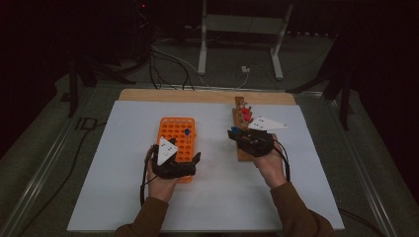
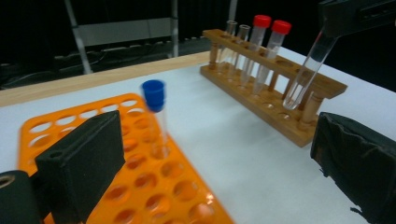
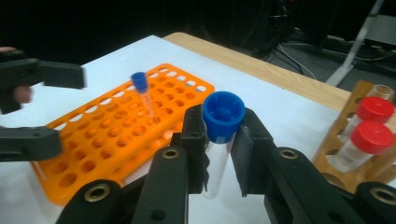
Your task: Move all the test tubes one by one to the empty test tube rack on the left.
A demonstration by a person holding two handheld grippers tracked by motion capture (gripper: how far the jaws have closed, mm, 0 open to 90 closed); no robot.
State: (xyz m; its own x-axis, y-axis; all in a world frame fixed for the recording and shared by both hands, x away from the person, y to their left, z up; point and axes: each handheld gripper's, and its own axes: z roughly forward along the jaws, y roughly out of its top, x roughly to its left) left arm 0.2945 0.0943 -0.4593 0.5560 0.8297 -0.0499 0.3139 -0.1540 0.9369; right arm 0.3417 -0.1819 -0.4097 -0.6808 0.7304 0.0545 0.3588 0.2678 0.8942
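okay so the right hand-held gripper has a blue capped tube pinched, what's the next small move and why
Probably carry the blue-capped tube across to the orange rack and line it up over a free hole. The right hand-held gripper is shut on the tube just below its cap, clear of the wooden rack. The orange rack holds one blue-capped tube, and the left hand-held gripper waits open beside it.

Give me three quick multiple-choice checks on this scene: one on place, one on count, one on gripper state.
1. Where does the blue-capped tube that is not held stand?
A. orange rack
B. wooden rack
C. flat on the table

2. How many red-capped tubes are in the wooden rack?
A. one
B. two
C. four

3. What is the right gripper doing?
A. open, empty
B. shut on a red cap
C. shut on a blue-capped tube

Answers: 1 A, it stands upright in an orange hole; 2 B, two red caps side by side; 3 C, jaws clamp it below the cap.
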